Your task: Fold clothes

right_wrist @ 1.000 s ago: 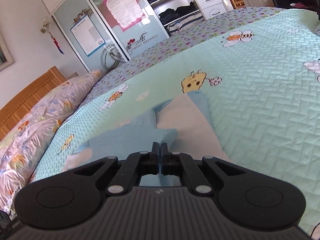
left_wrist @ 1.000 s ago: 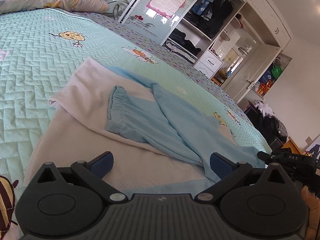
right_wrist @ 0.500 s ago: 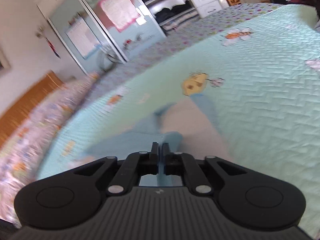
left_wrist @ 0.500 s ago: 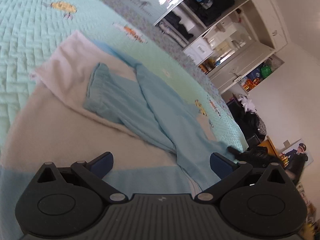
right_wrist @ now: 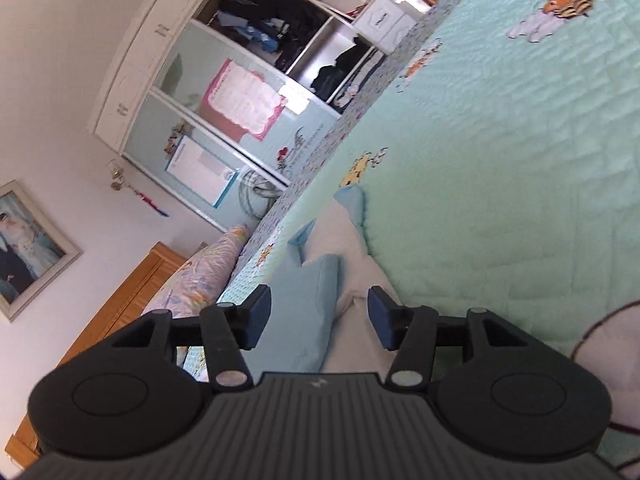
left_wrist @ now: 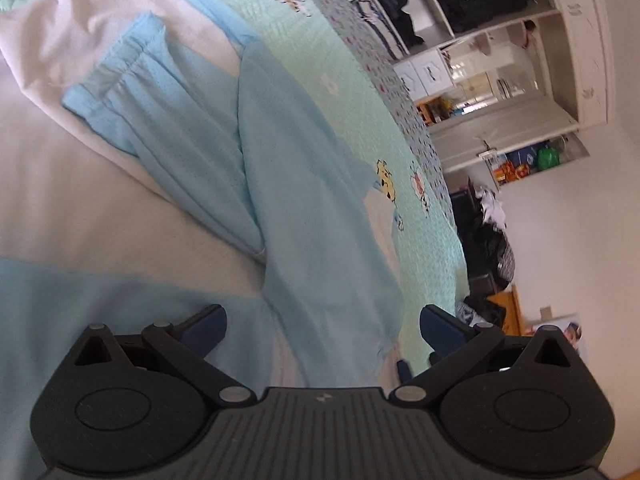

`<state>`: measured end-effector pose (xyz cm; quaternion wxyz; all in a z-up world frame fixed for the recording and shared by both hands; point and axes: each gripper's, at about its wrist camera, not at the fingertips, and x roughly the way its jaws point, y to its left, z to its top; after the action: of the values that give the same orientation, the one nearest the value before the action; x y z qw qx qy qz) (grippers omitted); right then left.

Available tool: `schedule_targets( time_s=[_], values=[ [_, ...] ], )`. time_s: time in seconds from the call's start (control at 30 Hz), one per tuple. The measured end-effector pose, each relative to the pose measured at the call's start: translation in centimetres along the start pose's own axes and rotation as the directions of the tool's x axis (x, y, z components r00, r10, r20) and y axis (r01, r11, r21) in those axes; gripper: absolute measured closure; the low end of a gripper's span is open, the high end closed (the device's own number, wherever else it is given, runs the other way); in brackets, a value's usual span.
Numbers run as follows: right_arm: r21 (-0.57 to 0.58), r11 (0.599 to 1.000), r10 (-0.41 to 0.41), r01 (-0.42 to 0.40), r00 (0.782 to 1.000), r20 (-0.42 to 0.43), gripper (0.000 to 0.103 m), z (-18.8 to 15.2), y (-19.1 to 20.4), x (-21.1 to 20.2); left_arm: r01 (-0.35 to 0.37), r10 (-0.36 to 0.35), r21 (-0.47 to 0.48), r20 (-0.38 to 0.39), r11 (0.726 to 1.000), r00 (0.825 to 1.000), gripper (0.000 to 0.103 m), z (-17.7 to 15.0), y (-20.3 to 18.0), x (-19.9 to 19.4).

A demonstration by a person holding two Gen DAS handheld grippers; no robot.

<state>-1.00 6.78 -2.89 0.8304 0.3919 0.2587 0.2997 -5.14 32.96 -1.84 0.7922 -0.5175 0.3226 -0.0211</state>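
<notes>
A white and light blue long-sleeved top [left_wrist: 100, 184] lies spread on the bed, both blue sleeves folded across its white body. One sleeve's gathered cuff [left_wrist: 120, 80] rests at the upper left; the other sleeve [left_wrist: 312, 216] runs down toward me. My left gripper [left_wrist: 322, 326] hovers wide open just above that sleeve's lower end, nothing pinched. In the right wrist view the same top [right_wrist: 344, 256] stretches away; my right gripper [right_wrist: 316, 312] is opening, the blue sleeve fabric [right_wrist: 312, 304] lying loose between its pads, free of them.
The mint quilted bedspread [right_wrist: 520, 160] with cartoon bees covers the bed. Pillows [right_wrist: 208, 276] and a wooden headboard [right_wrist: 116, 312] lie to the left. An open wardrobe [left_wrist: 480, 40] and piles of clutter [left_wrist: 492, 240] stand past the bed's far side.
The right gripper, pinching blue sleeve fabric before, has spread its jaws, dropped lower and rolled. The left gripper moved forward over the top and rolled, staying open.
</notes>
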Motion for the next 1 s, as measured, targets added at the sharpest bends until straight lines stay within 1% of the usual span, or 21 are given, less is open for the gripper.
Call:
schedule_targets(
  time_s=[0.03,0.1,0.17,0.3,0.37,0.43,0.47,0.5,0.53,0.57,0.67,0.73,0.77,0.87,0.93,0.97,1.0],
  values=[
    [-0.006,1.0,0.005,-0.005,1.0,-0.009,0.047,0.1,0.0,0.2,0.007,-0.007,-0.011,0.001,1.0,1.0,0.001,0.1,-0.2,0.4],
    [0.007,0.999,0.031,-0.031,0.999,-0.011,0.047,0.2,-0.3,0.2,0.009,-0.009,0.007,0.016,1.0,1.0,0.001,0.1,-1.0,0.9],
    [0.037,0.997,0.061,-0.061,0.998,-0.003,0.047,0.3,-0.8,0.0,-0.011,0.01,0.031,0.027,0.999,1.0,0.001,0.0,-1.6,1.4],
    [0.076,0.991,0.11,-0.11,0.994,-0.004,0.047,0.5,-1.4,-0.1,-0.059,0.057,0.047,0.042,0.997,0.997,0.001,-0.3,-2.1,1.9],
    [0.085,0.989,0.125,-0.124,0.992,-0.006,0.047,0.7,-1.6,-0.1,-0.082,0.08,0.053,0.05,0.995,0.996,0.004,-0.4,-2.4,2.1],
    [0.091,0.987,0.134,-0.133,0.991,-0.006,0.047,0.8,-1.6,-0.1,-0.116,0.111,0.08,0.059,0.99,0.992,0.016,-0.4,-2.7,2.1],
    [0.094,0.986,0.139,-0.137,0.99,-0.006,0.047,0.8,-1.6,-0.1,-0.117,0.113,0.084,0.051,0.99,0.992,0.037,-0.3,-2.7,2.2],
    [0.097,0.985,0.144,-0.143,0.99,-0.008,0.047,0.9,-1.7,-0.2,-0.11,0.108,0.081,0.038,0.991,0.993,0.069,-0.3,-2.7,2.5],
    [0.1,0.984,0.15,-0.148,0.989,-0.009,0.047,0.9,-1.7,-0.1,-0.104,0.102,0.069,0.026,0.992,0.994,0.079,-0.3,-2.6,2.7],
    [0.104,0.983,0.154,-0.153,0.988,-0.009,0.047,0.9,-1.7,-0.1,-0.111,0.109,0.06,0.026,0.992,0.994,0.083,-0.4,-2.4,2.7],
    [0.112,0.98,0.164,-0.162,0.986,-0.009,0.046,0.9,-1.7,0.0,-0.123,0.121,0.065,0.037,0.99,0.992,0.085,-0.6,-2.6,2.5],
    [0.115,0.98,0.167,-0.165,0.986,-0.009,0.046,0.9,-1.7,-0.1,-0.112,0.109,0.073,0.043,0.991,0.993,0.086,-0.5,-3.2,2.1],
    [0.116,0.979,0.169,-0.167,0.986,-0.009,0.046,0.9,-1.7,-0.1,-0.106,0.102,0.086,0.051,0.991,0.993,0.089,-0.4,-3.6,1.9],
    [0.118,0.978,0.171,-0.169,0.985,-0.008,0.046,0.9,-1.7,0.1,-0.091,0.082,0.107,0.08,0.99,0.993,0.091,0.5,-4.8,1.5],
    [0.118,0.979,0.171,-0.169,0.985,-0.01,0.046,1.0,-1.9,-0.1,-0.079,0.068,0.113,0.099,0.99,0.993,0.097,1.2,-5.5,1.4],
    [0.118,0.978,0.172,-0.169,0.985,-0.01,0.046,1.2,-2.0,-0.1,-0.075,0.062,0.122,0.108,0.99,0.992,0.101,1.7,-5.9,1.3],
    [0.118,0.978,0.172,-0.169,0.985,-0.011,0.046,1.3,-2.0,-0.1,-0.071,0.056,0.134,0.116,0.988,0.992,0.103,2.1,-6.3,1.3]
  ],
)
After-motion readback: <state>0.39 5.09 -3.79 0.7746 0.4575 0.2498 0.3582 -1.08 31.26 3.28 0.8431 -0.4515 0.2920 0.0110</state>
